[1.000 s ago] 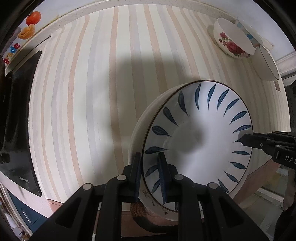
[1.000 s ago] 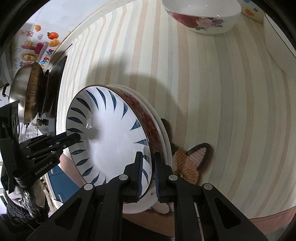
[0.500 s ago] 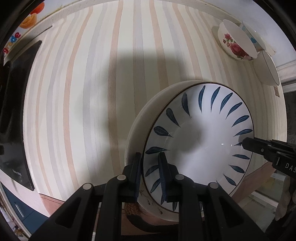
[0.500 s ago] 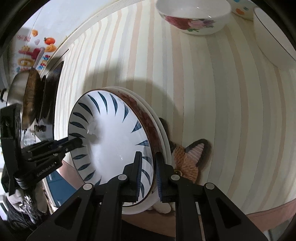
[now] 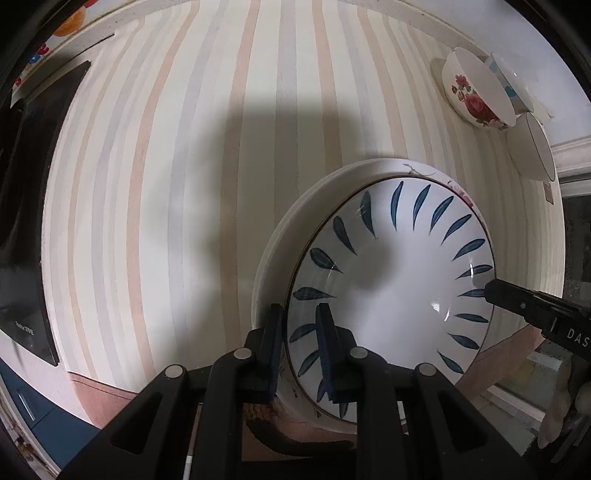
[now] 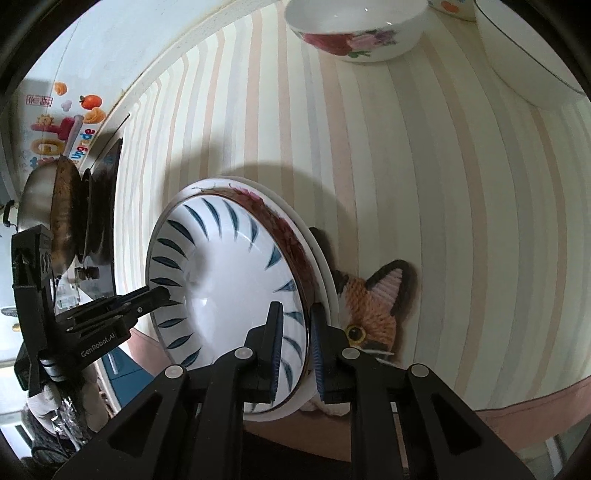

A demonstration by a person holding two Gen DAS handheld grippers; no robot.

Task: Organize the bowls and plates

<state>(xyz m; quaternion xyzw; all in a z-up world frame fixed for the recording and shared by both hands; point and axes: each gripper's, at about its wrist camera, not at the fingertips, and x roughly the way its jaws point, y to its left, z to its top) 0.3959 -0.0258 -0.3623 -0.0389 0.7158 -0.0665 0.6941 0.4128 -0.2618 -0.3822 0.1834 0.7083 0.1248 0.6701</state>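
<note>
A white plate with blue leaf marks (image 5: 391,291) sits on top of a stack of plates; it also shows in the right wrist view (image 6: 229,291). A red-flowered plate (image 6: 288,236) and a white plate (image 5: 295,229) lie under it. My left gripper (image 5: 299,339) is shut on the near rim of the blue-leaf plate. My right gripper (image 6: 297,339) is shut on the opposite rim. Each gripper shows in the other's view, the right one (image 5: 532,306) and the left one (image 6: 110,317). The stack is above a knitted cat coaster (image 6: 373,306).
A rose-patterned bowl (image 6: 354,33), a plain white bowl (image 6: 528,55) and a bowl with coloured dots (image 5: 506,85) stand at the far side of the striped tablecloth (image 5: 184,184). A black cooktop (image 5: 22,221) and a pan (image 6: 62,214) are at the left.
Both grippers keep hold of the blue-leaf plate. The stack and grippers have drawn back from the far bowls, which look smaller in the left wrist view.
</note>
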